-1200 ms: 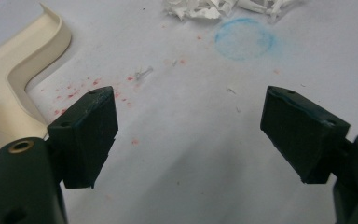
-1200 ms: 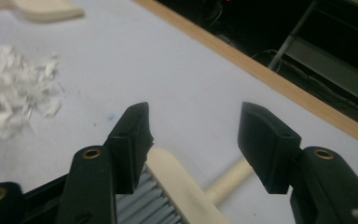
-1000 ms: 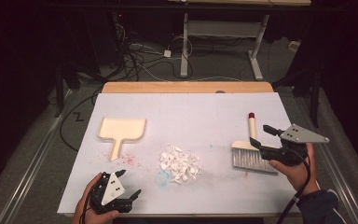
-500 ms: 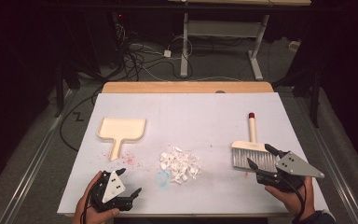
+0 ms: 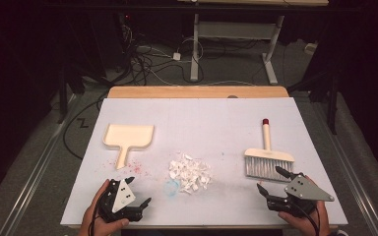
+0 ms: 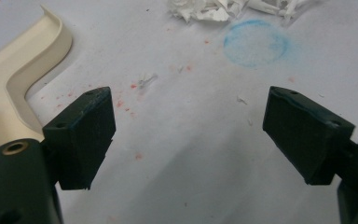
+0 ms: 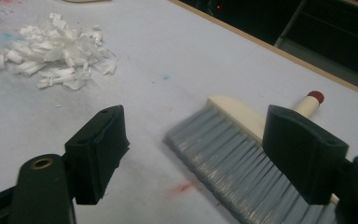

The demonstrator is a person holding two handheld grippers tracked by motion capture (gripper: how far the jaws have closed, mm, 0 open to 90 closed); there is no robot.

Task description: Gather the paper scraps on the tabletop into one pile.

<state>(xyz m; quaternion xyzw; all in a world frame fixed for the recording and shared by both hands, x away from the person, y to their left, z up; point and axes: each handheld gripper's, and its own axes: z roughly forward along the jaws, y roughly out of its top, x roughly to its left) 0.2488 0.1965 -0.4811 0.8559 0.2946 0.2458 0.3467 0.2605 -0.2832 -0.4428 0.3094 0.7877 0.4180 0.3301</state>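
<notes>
The bench carries everything under a white sheet. On its left lies the cream dustpan, empty, with its handle toward the person. At the right lies the brush with grey bristles; the right gripper view shows these bristles close, just in front of the right gripper. In the middle is the pile of white scraps. The left gripper view shows a blue ring mark beside the scraps. The left gripper rests near the front edge. Both pairs of fingers are released, grasping nothing.

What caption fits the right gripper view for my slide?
Open right gripper poised over the grey-bristled hand brush, shredded white paper pile beyond on the white tabletop.
</notes>
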